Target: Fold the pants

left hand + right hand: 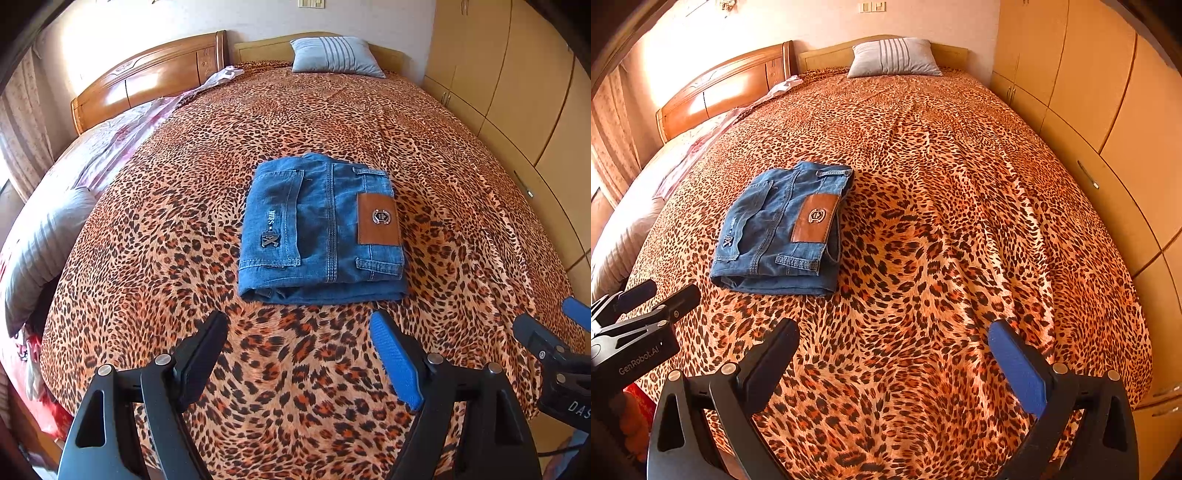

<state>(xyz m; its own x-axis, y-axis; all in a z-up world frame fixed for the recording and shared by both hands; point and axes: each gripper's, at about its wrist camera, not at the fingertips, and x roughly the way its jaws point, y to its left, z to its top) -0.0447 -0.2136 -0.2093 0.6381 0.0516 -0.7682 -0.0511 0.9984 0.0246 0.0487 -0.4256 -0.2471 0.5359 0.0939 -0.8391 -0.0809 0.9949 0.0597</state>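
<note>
The folded pants (321,229) lie on the bed (258,129), about the middle of its near half. At twelve o'clock from them a pillow (336,55) rests against the headboard (388,55). At three o'clock a wardrobe (517,92) runs along the bed's side. At nine o'clock lies a second bed (110,129), with another pillow (44,243) on it.

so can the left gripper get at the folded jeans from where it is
Probably yes: the left gripper is open, pointed at the folded jeans, with only bare leopard bedspread between them.
</note>
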